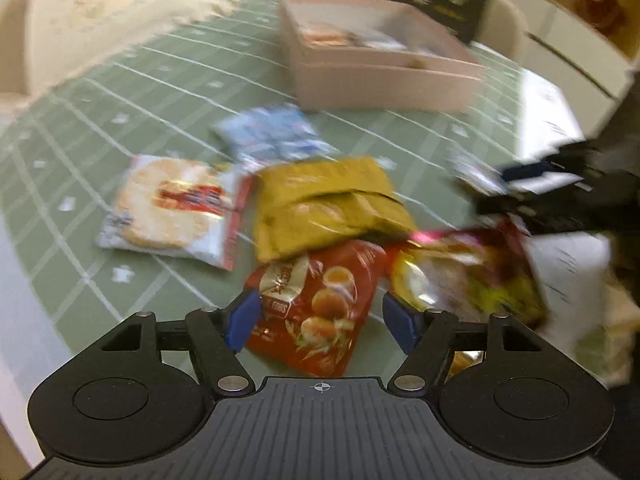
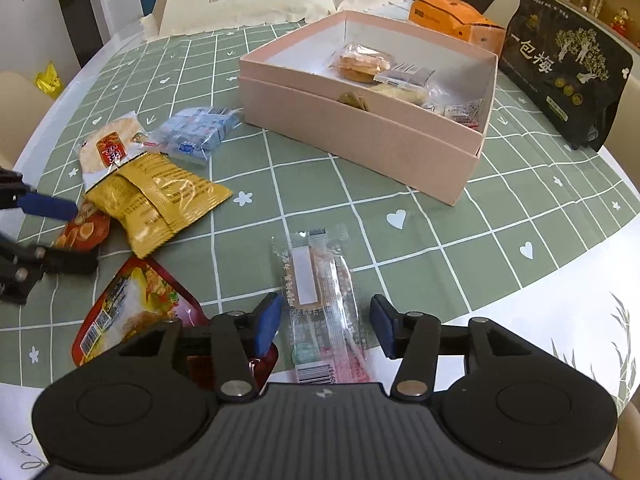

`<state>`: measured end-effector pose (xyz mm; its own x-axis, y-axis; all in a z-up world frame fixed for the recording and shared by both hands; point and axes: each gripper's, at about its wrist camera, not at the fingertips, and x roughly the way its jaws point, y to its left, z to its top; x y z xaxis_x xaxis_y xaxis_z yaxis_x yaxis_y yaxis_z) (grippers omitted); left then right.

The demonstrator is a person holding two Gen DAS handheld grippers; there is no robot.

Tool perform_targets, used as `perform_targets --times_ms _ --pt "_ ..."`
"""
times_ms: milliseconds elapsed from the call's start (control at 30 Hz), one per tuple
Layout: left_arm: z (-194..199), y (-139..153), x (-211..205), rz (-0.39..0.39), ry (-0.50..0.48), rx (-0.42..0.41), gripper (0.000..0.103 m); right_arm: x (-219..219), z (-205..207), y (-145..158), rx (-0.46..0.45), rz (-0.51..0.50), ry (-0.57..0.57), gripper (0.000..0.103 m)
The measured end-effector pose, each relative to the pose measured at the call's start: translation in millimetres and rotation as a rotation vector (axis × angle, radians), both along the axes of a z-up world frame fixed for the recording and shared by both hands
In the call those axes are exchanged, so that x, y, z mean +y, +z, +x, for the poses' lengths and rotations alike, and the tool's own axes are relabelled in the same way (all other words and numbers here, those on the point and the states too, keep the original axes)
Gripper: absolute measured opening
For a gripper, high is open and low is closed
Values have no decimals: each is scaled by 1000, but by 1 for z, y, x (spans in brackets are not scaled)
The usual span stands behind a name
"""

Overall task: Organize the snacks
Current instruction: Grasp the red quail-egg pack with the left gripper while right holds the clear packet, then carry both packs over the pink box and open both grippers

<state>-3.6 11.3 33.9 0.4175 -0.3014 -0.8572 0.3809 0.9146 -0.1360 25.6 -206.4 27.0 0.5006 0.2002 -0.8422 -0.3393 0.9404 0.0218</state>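
While our left gripper (image 1: 320,316) gapes over the red packet (image 1: 316,308), only right view shows the right gripper (image 2: 324,322) parted astride the clear packet (image 2: 320,300), pink box (image 2: 360,136) beyond.

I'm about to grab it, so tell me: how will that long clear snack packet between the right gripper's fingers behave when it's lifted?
The clear packet is thin film, so it will probably sag at both ends if pinched mid-length. It lies flat on the tablecloth, so it is unlikely to roll. The glossy wrapper may slip between the pads of the right gripper.

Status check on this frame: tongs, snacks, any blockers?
Left tongs open over red packet. Right tongs open astride clear packet, not gripping. Pink box part filled. Path unobstructed.
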Motion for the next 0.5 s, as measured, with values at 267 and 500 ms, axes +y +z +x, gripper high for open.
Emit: perform_targets --times_ms 267,500 --pt "4 0 1 57 -95 18 70 1 2 -4 -24 16 -12 65" --pt "12 -6 -15 75 -77 28 77 5 6 -5 -30 16 -14 69"
